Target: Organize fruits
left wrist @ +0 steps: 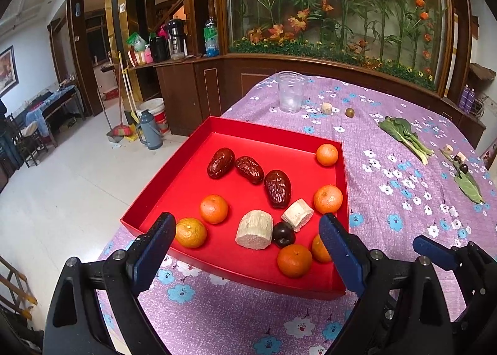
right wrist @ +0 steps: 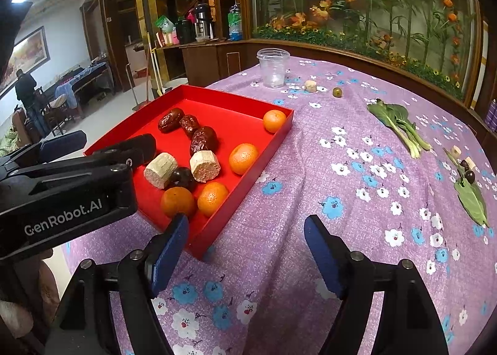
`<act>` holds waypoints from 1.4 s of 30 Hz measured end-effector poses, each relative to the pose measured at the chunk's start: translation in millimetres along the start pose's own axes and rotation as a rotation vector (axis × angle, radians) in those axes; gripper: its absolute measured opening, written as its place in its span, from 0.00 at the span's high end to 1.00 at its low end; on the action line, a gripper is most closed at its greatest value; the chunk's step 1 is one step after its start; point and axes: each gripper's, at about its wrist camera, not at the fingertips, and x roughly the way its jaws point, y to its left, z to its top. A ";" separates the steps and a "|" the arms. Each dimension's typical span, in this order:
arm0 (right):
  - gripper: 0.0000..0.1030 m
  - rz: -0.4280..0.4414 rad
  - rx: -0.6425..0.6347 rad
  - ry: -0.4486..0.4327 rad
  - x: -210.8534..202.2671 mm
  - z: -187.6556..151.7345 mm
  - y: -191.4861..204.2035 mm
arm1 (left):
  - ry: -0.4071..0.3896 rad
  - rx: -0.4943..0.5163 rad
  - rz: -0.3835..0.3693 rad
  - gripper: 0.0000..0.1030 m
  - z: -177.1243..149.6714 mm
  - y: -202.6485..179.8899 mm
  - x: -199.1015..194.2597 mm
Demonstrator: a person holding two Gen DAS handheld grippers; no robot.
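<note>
Fruits in red tray [left wrist: 279, 134] ahead of your left tongs [left wrist: 248, 232]: oranges [left wrist: 213, 209], wrinkled dates [left wrist: 277, 188], dark plum [left wrist: 283, 234]. Both tongs gape, empty; right tongs [right wrist: 247, 232] over cloth. One orange [left wrist: 320, 249] half hidden behind left finger.

A tray [left wrist: 186, 150] sits on the table [left wrist: 388, 168], at its left edge. In the tray, three dates [left wrist: 248, 170] lie in a row at the back, with one orange [left wrist: 327, 154] in the far right corner and another [left wrist: 328, 198] below it by the right wall. Two cut chunks [left wrist: 254, 229] lie side by side near the front, a plum [left wrist: 283, 234] touching both. More oranges sit left of the chunks [left wrist: 213, 209] and along the front [left wrist: 294, 260]. Behind the tray stands a cup [left wrist: 291, 91], with a small chunk [left wrist: 326, 108] and an olive [left wrist: 350, 112] to its right. Farther right lie greens [left wrist: 403, 137], then a leaf [left wrist: 469, 187] with small fruits just behind it.
</note>
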 end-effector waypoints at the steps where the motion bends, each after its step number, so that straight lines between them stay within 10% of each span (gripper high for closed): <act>1: 0.21 0.000 0.001 0.000 -0.1 -0.3 -0.7 | -0.008 0.003 0.007 0.10 0.4 -0.5 -1.4; 16: 0.20 0.018 -0.004 -0.063 -15.1 -0.9 -0.2 | -0.309 0.069 0.291 0.00 -3.4 -13.7 -67.6; 42: 0.16 0.044 -0.093 -0.047 -2.9 0.2 27.5 | -0.012 -0.093 0.053 0.00 -11.8 22.5 -5.0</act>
